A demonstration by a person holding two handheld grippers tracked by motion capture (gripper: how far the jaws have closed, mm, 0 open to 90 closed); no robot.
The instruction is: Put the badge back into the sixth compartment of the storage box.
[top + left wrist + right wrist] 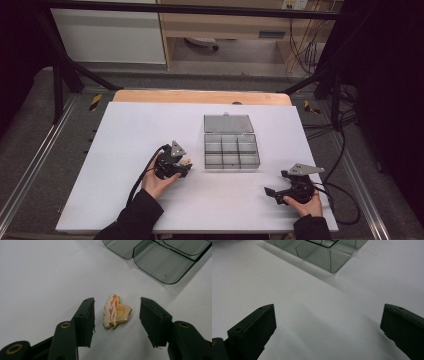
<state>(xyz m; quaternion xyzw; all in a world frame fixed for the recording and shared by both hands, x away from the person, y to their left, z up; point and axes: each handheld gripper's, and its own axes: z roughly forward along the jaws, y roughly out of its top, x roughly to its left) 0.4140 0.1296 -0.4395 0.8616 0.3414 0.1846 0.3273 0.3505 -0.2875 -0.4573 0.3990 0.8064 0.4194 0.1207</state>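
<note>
One white table (150, 130), two hand-held grippers, one clear box, one small badge. At about 8 o'clock of the table's centre, the left gripper (186, 165) is held in the person's left hand (157, 182); its two black jaws stand apart, released, with nothing clamped. Between them, touching neither, lies one gold-edged enamel pin (116, 312), pink and cream, flat on the table; in the high view it appears as a small speck at the jaw tips. At 2 o'clock from the pin in the left gripper view, nearby but apart from it, is one smoky transparent organizer box (231, 150), lid (228, 123) swung open toward 12 o'clock. Six compartments can be counted, in two rows of three; no contents are discernible. At about 4 o'clock of the table, the right gripper (270, 192) rests in the right hand (305, 202), jaws spread wide over bare table, holding nothing.
</note>
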